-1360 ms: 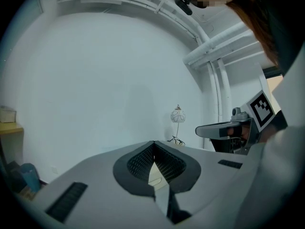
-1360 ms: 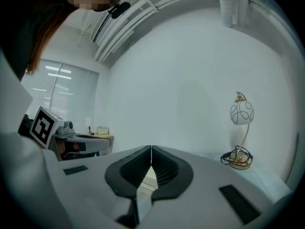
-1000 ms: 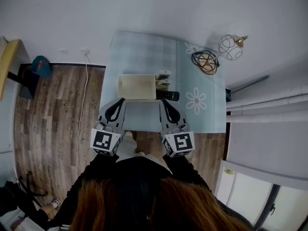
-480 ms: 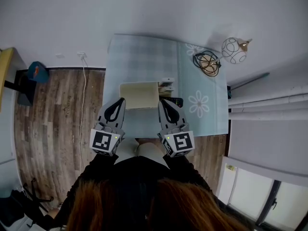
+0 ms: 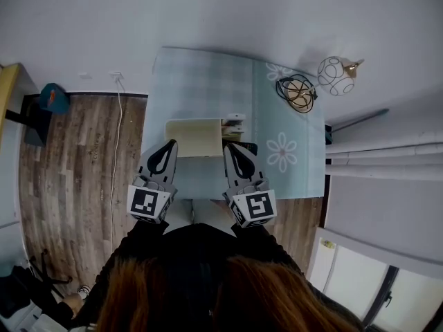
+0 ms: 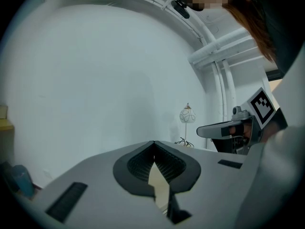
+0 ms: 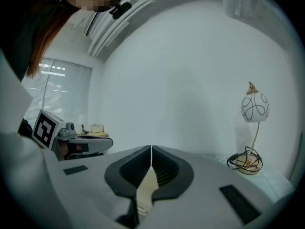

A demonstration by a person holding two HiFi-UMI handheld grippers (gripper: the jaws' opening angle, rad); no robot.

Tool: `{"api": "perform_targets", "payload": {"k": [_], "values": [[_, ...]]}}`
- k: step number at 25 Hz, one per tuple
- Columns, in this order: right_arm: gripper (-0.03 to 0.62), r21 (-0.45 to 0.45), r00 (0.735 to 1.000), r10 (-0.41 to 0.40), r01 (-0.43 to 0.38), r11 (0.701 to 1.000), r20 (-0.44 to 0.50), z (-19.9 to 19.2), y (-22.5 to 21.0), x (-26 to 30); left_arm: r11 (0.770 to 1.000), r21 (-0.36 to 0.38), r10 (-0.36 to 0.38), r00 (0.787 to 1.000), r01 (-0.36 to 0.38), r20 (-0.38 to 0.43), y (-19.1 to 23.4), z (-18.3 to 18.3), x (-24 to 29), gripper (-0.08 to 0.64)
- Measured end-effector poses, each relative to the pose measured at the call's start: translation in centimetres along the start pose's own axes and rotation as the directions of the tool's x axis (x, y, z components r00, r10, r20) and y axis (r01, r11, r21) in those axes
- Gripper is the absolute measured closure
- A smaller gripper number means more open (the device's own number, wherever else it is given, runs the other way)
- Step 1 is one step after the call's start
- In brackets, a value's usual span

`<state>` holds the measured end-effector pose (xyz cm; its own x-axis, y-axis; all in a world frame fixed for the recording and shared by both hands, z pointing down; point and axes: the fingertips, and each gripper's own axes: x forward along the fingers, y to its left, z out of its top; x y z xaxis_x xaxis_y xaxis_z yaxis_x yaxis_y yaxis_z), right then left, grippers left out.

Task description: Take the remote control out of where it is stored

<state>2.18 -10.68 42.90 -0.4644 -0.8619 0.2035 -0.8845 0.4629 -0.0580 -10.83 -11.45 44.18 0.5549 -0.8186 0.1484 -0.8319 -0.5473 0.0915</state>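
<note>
A cream storage box [image 5: 194, 136] stands on the light blue table [image 5: 201, 81]. Light-coloured remotes [image 5: 234, 122] stick up from a narrow slot at its right side. A black remote [image 5: 250, 146] lies just in front of that slot, partly hidden by my right gripper [image 5: 230, 146]. That gripper is shut and holds nothing, its tip at the box's front right corner. My left gripper [image 5: 169, 144] is also shut and empty, at the box's front left corner. In the left gripper view [image 6: 153, 143] and the right gripper view [image 7: 151, 148] the jaws meet, with only a sliver of cream box behind them.
A white globe lamp [image 5: 335, 71] and a coiled black cable [image 5: 297, 90] sit at the table's far right corner. A white wall lies behind the table. Wood floor [image 5: 76, 158] and a white cord [image 5: 116, 151] are on the left. The table's front edge runs under my grippers.
Both grippers have come a little closer to the box front. The right tip now overlaps the black remote. Both stayed shut.
</note>
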Motion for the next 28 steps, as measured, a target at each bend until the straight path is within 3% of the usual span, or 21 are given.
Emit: {"api": "perform_targets", "payload": {"k": [14,25,28], "values": [[0.577,-0.02,1.0,-0.014,0.015,1.0,0.024,1.1,-2.6,-1.5,0.999,0.028,0.022,0.999,-0.023,0.032,-2.1,1.3,-0.2,0.554],[0.575,-0.016,0.999,-0.026,0.026,1.0,-0.042,-1.0,-4.8,-1.4,0.999,0.033,0.022,0.999,-0.023,0.028,-3.0,1.3,-0.8,0.554],[0.537,-0.004,0.997,-0.046,0.046,0.999,-0.064,-2.0,-5.7,-1.6,0.999,0.041,0.013,1.0,-0.014,0.026,-3.3,1.3,-0.9,0.554]]}}
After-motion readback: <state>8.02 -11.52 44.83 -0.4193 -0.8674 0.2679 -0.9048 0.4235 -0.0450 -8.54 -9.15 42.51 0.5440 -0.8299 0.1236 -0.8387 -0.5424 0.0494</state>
